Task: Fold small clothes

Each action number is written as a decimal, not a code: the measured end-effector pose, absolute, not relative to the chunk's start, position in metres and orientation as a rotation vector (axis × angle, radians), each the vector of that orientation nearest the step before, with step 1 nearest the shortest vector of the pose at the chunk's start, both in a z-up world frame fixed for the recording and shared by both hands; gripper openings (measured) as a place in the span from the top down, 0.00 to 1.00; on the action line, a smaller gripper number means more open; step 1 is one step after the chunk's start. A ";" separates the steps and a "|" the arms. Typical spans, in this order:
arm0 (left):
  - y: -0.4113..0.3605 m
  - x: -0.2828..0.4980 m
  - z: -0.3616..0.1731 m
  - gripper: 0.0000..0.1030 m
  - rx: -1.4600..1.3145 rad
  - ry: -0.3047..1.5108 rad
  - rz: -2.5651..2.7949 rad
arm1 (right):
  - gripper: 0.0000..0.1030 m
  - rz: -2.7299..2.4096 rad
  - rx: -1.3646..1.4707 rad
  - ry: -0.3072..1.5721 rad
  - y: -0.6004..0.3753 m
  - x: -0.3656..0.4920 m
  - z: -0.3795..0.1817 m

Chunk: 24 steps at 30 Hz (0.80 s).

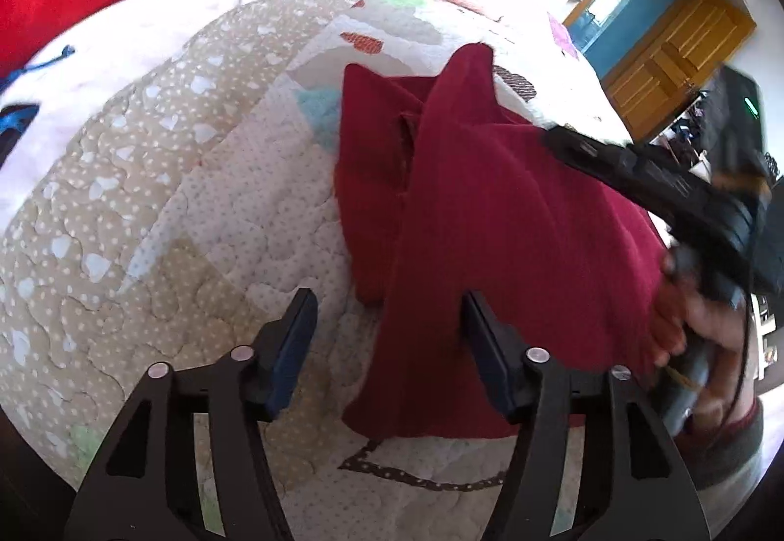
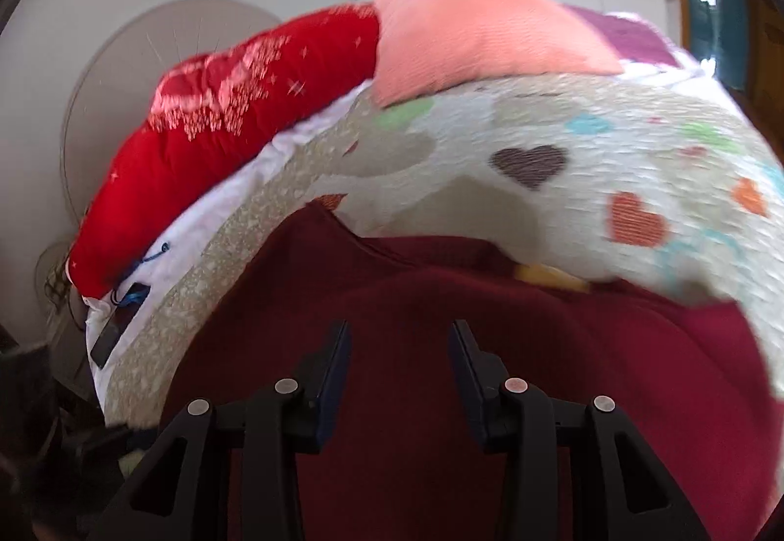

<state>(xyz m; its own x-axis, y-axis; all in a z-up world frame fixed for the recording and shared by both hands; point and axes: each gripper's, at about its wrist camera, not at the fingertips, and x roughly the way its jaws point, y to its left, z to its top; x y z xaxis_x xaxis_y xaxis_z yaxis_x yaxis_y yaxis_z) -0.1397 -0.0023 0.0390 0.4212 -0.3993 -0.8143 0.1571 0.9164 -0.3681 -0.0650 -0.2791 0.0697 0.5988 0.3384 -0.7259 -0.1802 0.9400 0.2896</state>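
The left tongs (image 1: 387, 320) stood open and empty over the dark red garment (image 1: 514, 217) on the quilt (image 1: 147, 178), and the right tongs (image 2: 399, 350) were half open, holding nothing, at lower centre.

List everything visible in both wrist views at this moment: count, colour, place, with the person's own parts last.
garment: one, dark red, partly folded on the quilt.
quilt: one, beige and white with coloured hearts, covering the bed.
red pillow: one, red with pale print, far edge of the bed.
pink pillow: one, salmon pink, beside the red pillow.
wooden cabinet: one, brown, background right.
left gripper: one, black, jaws open over the garment's near edge.
right gripper: one, black, jaws open above the garment, blurred.
hand: one, holding the right gripper.
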 end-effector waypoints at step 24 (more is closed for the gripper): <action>-0.007 -0.135 0.033 0.29 -0.261 1.076 -0.338 | 0.60 0.450 0.172 1.050 -0.204 0.006 0.033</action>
<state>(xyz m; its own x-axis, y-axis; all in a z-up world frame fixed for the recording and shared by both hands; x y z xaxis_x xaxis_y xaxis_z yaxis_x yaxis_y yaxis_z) -0.1348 -0.0073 0.0325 0.4319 -0.3930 -0.8118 0.1421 0.9185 -0.3690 0.0061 -0.2040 0.0333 0.4165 0.4374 -0.7970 -0.2758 0.8961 0.3476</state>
